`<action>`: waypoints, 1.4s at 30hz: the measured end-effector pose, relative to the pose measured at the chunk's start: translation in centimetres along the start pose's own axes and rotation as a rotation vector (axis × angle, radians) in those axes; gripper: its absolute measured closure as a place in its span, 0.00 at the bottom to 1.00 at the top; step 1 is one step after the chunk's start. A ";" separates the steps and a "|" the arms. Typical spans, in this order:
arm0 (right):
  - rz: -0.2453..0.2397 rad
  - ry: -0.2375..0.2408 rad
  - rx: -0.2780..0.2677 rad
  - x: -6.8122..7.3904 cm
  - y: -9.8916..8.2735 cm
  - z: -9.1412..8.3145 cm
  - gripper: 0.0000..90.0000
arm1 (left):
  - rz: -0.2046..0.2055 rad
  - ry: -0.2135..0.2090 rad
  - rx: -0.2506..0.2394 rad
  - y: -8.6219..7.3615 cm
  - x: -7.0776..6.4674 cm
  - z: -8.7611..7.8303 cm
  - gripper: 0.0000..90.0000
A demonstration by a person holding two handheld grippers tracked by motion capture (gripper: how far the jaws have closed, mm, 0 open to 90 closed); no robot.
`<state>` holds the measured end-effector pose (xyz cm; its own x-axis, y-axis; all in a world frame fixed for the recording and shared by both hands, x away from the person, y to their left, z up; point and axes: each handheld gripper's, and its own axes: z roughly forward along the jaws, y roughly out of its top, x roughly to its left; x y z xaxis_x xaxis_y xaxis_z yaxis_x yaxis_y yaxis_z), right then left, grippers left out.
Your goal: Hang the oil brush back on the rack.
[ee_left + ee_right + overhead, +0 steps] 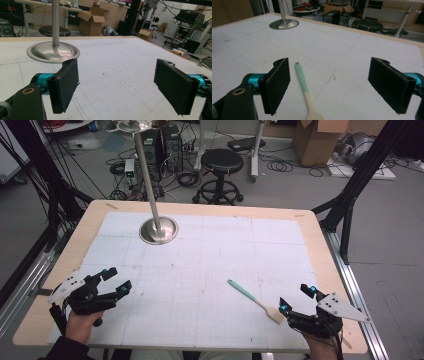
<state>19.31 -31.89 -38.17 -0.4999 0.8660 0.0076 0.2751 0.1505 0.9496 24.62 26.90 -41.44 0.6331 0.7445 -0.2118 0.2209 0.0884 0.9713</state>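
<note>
Spatula, with a green handle and a pale wooden blade, is seen lying flat on the white mat at the near right of the table. Its blade end is pointed at the right gripper, just beside the inner jaw. That gripper's jaws are spread wide, and nothing is held. In the right gripper view, the spatula is seen between the jaws, nearer the left one. The left gripper is kept well apart, wide open too.

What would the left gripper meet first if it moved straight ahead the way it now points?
Probably nothing on the table: the left gripper has bare mat ahead between its open jaws. The metal stand base sits left of that line, though depth is uncertain.
</note>
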 end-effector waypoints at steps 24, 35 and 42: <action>-0.052 0.089 0.168 1.0 -0.4 4.6 0.22 | -0.007 -0.018 0.024 -0.1 -0.8 0.4 0.21; -0.102 0.169 0.366 1.3 -1.6 7.7 0.51 | -0.013 -0.024 0.030 -0.1 -0.7 0.5 0.22; -0.121 0.185 0.471 1.0 -2.2 9.4 0.64 | -0.017 -0.023 0.036 -0.2 -0.7 0.6 0.22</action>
<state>25.91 -26.94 -43.18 -0.6760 0.7369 0.0019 0.5246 0.4794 0.7036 24.56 25.92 -41.56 0.6454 0.7280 -0.2313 0.2584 0.0768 0.9630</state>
